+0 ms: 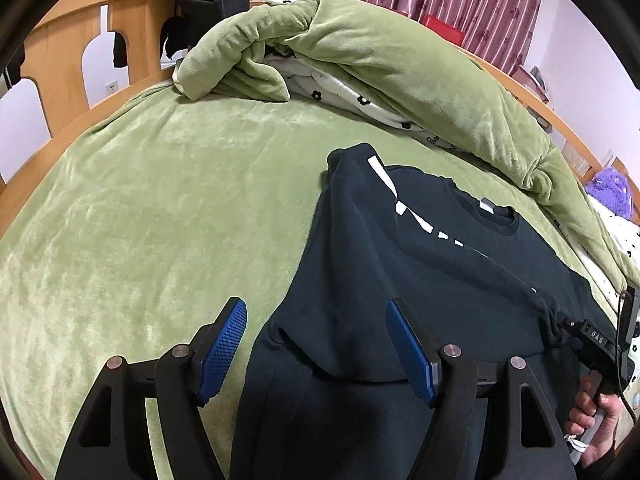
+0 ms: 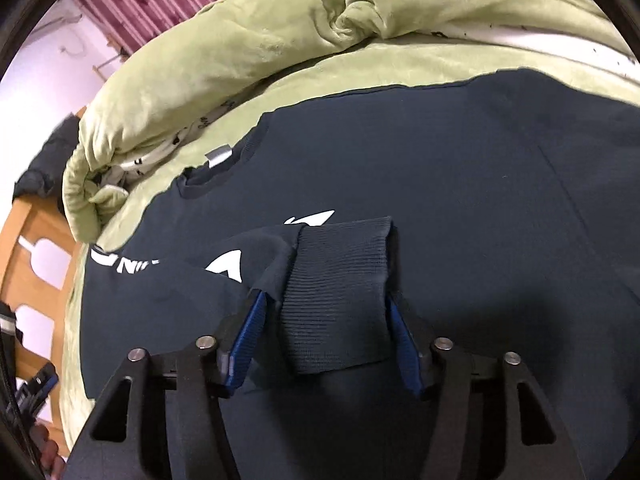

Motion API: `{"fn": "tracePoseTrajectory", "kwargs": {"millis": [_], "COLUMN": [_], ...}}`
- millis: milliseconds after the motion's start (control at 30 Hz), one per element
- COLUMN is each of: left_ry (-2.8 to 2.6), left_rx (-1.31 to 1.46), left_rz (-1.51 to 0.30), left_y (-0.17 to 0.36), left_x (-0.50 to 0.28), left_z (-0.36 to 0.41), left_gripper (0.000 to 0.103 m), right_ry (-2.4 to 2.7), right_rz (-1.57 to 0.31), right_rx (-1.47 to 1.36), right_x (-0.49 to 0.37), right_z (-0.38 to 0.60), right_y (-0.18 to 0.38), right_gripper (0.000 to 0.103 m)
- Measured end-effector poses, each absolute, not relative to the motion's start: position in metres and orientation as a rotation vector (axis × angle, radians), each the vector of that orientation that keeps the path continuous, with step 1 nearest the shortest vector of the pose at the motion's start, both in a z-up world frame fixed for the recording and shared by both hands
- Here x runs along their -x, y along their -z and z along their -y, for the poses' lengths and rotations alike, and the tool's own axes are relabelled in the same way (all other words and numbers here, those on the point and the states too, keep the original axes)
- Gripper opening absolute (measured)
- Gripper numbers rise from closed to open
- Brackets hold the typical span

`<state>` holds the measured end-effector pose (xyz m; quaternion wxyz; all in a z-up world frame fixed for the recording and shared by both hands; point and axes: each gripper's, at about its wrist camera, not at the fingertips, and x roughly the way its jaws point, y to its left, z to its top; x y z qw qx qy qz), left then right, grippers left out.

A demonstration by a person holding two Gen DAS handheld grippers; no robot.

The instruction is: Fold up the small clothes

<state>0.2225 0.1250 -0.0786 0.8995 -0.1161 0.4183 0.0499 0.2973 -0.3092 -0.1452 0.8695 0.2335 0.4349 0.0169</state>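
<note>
Ribbed cuff [image 2: 340, 292] fills the nearest part of the right wrist view, pinched between the blue pads [image 2: 246, 344] of the right gripper [image 2: 324, 308], whose jaws are closed partway onto it. The cuff ends a sleeve [image 2: 224, 284] that is drawn across the chest of a dark sweatshirt [image 2: 440, 160], probably so the sleeve lies inward for the fold.

From the left wrist view, the left gripper [image 1: 316, 340] hangs wide open with nothing between its jaws, poised over the sweatshirt's near edge. It seems to be free so it can smooth or take the next corner. At that view's right edge the right gripper [image 1: 572, 328] shows again, with the sleeve bunched at its tip.

The sweatshirt lies flat, front up, white lettering [image 2: 228, 264] partly covered by the sleeve, collar [image 2: 216, 172] pointing toward a rolled green quilt [image 1: 360, 52]. It rests on a green bedsheet [image 1: 140, 220], a soft, broad surface that suits folding. A wooden bed frame [image 1: 60, 48] stands beyond.
</note>
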Motion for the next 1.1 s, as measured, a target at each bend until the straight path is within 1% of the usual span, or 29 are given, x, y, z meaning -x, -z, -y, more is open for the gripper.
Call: {"fn": "tracePoseTrajectory", "kwargs": {"millis": [33,67,100,167,267,400,600,733,833,933,967,1000,1100], "left_ry": [-0.105,-0.107,-0.106,-0.107,-0.118,-0.141,-0.146,-0.139,-0.133,-0.127,-0.124,-0.121,-0.116], "left_rx": [0.234,0.226,0.218,0.198,0.165,0.140,0.120,0.113,0.100,0.091,0.090,0.089,0.089], "left_rz": [-0.872,-0.883,-0.894,-0.915,-0.934,-0.946,-0.952,-0.946,-0.941,-0.937,-0.934,-0.931,-0.920], "left_y": [0.080,0.083,0.086,0.093,0.103,0.111,0.112,0.110,0.109,0.108,0.107,0.106,0.102], "left_x": [-0.223,-0.225,-0.227,-0.230,-0.231,-0.231,-0.230,-0.228,-0.227,-0.224,-0.224,-0.223,-0.222], "left_z": [-0.124,-0.121,-0.119,-0.113,-0.108,-0.106,-0.105,-0.101,-0.097,-0.095,-0.094,-0.093,-0.092], "left_gripper": [0.070,0.070,0.070,0.070,0.070,0.070,0.070,0.070,0.070,0.070,0.070,0.070,0.070], "right_ry": [-0.044,-0.050,-0.055,-0.079,-0.098,-0.054,0.004,0.003,0.039,0.105,0.121,0.133,0.135], "right_rz": [-0.893,-0.869,-0.841,-0.774,-0.686,-0.646,-0.733,-0.718,-0.754,-0.841,-0.859,-0.873,-0.884], "right_rx": [-0.464,-0.431,-0.402,-0.394,-0.411,-0.335,-0.271,-0.291,-0.214,-0.110,-0.086,-0.070,-0.076], "right_x": [-0.297,-0.295,-0.293,-0.285,-0.270,-0.256,-0.256,-0.250,-0.255,-0.265,-0.267,-0.267,-0.265], "right_z": [0.308,0.306,0.305,0.309,0.319,0.331,0.344,0.350,0.344,0.336,0.334,0.333,0.336], "right_y": [0.141,0.135,0.127,0.107,0.080,0.063,0.083,0.084,0.095,0.120,0.127,0.132,0.133], "right_gripper": [0.046,0.038,0.033,0.026,0.024,0.024,0.024,0.024,0.025,0.033,0.039,0.041,0.042]}}
